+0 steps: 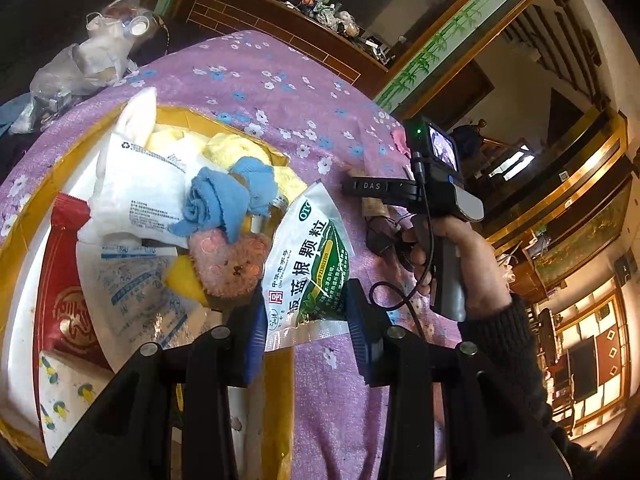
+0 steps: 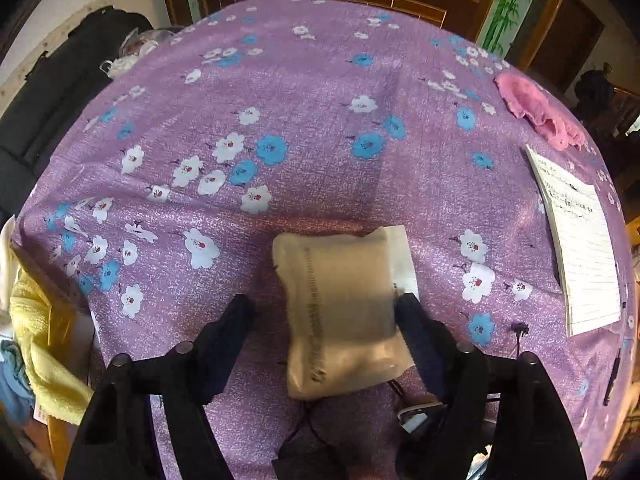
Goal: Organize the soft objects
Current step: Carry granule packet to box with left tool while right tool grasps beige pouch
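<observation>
Purple flowered tablecloth point(image 2: 320, 100) bears beige pouch point(image 2: 340, 308), notepad point(image 2: 580, 248), pink cloth point(image 2: 536, 108).

"OTC" and "板蓝根颗粒" on green-white sachet point(image 1: 306, 264); "DAS" on right tongs point(image 1: 372, 186).

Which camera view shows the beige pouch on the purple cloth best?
The right wrist view: the beige pouch lies whole on the purple flowered cloth, between the right gripper's fingers. The left wrist view shows only a small edge of it, under that gripper.

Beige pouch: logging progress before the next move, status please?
Left tool shut on green sachet above the box. Right tool open, straddling the beige pouch on the tablecloth. Black cable underneath.
</observation>
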Demonstrator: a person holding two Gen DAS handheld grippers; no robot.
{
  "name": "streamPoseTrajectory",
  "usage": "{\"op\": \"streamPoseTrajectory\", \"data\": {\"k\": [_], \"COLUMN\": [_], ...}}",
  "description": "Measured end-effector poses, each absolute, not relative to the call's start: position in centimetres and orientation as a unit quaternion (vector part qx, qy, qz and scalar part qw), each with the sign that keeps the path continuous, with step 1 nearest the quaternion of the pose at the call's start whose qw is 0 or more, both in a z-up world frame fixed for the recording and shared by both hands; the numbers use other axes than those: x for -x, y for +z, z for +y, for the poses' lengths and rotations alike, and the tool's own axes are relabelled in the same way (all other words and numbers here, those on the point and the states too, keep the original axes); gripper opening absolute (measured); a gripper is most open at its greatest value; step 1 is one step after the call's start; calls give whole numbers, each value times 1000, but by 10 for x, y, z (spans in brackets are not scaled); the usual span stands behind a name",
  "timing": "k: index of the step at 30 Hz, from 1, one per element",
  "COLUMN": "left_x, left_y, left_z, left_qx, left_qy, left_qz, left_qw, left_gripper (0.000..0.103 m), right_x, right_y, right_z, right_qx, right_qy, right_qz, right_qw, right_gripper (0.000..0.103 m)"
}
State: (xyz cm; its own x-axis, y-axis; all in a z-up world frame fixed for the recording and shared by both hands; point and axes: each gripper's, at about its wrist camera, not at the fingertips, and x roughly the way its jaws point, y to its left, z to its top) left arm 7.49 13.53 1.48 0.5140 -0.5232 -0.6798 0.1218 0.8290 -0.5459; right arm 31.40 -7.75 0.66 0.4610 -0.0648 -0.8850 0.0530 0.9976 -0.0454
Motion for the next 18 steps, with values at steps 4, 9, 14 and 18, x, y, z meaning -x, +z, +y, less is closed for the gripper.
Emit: {"op": "streamPoseTrajectory", "data": {"k": [4, 9, 14, 18], "left_x": [-69, -64, -64, -59], "left_y": [19, 23, 23, 26], "left_z": [135, 131, 132, 129], "left_qx": [221, 213, 216, 215], "left_qy": [-195, -190, -182, -179], "left_qz": [451, 450, 450, 450], "left_qw": [842, 846, 847, 848], "left_gripper": [34, 34, 34, 34], "right_x": [-305, -296, -257, -231], "right_y": [10, 14, 37, 53], "right_z": [-94, -93, -81, -62], "right_qx": [-8, -20, -24, -14], "right_qy": [-40, -30, 11, 55], "right_qz": [510, 487, 440, 398], "right_qw": [859, 872, 897, 915], "right_gripper": [42, 38, 38, 39]}}
